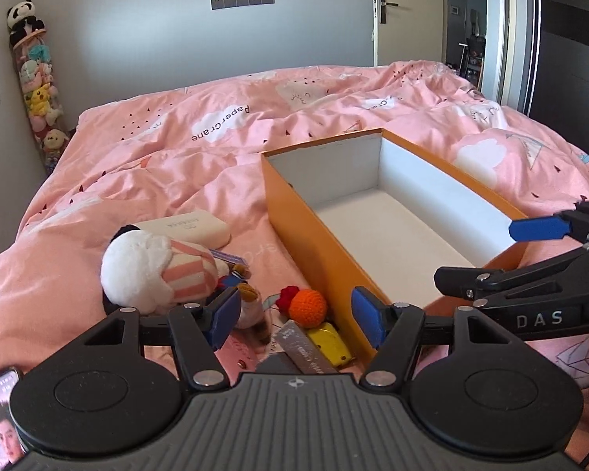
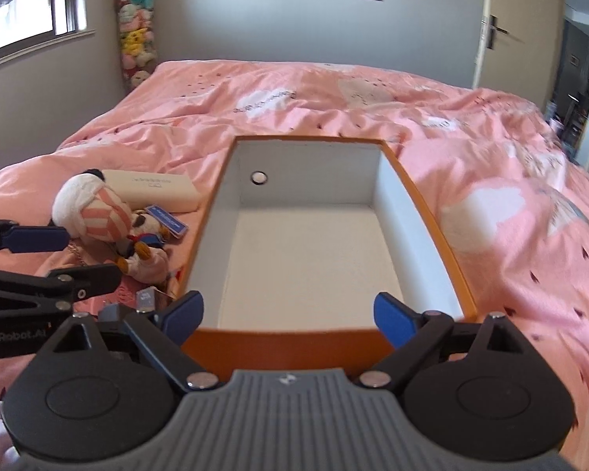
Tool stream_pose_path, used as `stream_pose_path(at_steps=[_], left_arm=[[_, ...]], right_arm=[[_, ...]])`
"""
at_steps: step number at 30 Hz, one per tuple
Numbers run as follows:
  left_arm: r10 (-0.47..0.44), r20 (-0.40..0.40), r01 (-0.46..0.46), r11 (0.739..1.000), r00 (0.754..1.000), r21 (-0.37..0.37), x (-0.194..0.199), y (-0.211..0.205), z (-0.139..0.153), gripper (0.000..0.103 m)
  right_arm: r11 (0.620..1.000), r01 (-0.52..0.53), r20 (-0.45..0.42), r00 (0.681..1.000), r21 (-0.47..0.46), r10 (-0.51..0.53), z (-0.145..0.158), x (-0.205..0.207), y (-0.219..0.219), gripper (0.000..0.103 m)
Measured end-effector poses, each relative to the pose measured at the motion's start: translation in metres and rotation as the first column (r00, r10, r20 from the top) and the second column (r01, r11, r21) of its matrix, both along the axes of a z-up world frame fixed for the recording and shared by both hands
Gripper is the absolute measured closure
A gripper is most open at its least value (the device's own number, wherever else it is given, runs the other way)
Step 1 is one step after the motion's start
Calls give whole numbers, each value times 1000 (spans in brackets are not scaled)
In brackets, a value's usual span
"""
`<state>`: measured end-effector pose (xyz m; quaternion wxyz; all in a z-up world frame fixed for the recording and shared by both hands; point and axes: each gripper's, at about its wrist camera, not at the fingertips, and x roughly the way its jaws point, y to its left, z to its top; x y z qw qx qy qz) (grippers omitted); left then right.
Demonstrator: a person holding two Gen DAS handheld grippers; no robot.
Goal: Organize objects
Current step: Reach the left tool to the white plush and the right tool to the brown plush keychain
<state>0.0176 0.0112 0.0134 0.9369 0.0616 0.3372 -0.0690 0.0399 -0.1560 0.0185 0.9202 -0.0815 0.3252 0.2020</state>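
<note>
An open orange box [image 1: 294, 212] with a white, empty inside lies on the pink bed; it also shows in the right wrist view [image 2: 424, 204]. Left of it lie a white and pink-striped plush [image 1: 157, 271], a cream case [image 1: 188, 227], an orange crocheted ball [image 1: 308, 308], a yellow object [image 1: 330, 341] and a silver packet [image 1: 304, 349]. My left gripper [image 1: 296, 320] is open above the ball and small items. My right gripper [image 2: 290, 318] is open and empty over the box's near end; it shows in the left wrist view [image 1: 479, 253].
The pink duvet [image 1: 216, 157] covers the bed [image 2: 510, 196]. A tall holder of plush toys [image 1: 39, 90] stands in the far left corner. A phone [image 1: 0, 424] lies at the near left. A door [image 1: 404, 11] is at the far right.
</note>
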Motion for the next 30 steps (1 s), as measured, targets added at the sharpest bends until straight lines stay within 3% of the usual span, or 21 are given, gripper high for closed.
stream_pose_path(at_steps=[7, 10, 14, 19, 23, 27, 30], left_arm=[[114, -66, -118, 991, 991, -59, 21, 36, -2, 46], [159, -95, -168, 980, 983, -104, 30, 52, -1, 47], [211, -143, -239, 946, 967, -221, 41, 75, 3, 46], [317, -201, -367, 876, 927, -314, 53, 98, 1, 39], [432, -257, -499, 798, 864, -337, 57, 119, -7, 37], [471, -321, -568, 727, 822, -385, 60, 140, -19, 26], [481, -348, -592, 693, 805, -412, 65, 148, -26, 20]], right_arm=[[989, -146, 26, 989, -26, 147, 6, 23, 29, 35], [978, -202, 32, 978, -48, 204, 8, 36, 46, 38], [948, -316, 19, 948, -47, 317, 8, 50, 74, 56], [904, -423, 30, 905, -71, 425, 5, 64, 113, 67], [880, -470, 18, 881, -65, 472, 2, 73, 138, 67], [867, -497, 9, 867, -42, 498, 1, 81, 156, 67], [860, -508, 6, 861, -44, 509, -3, 86, 167, 66]])
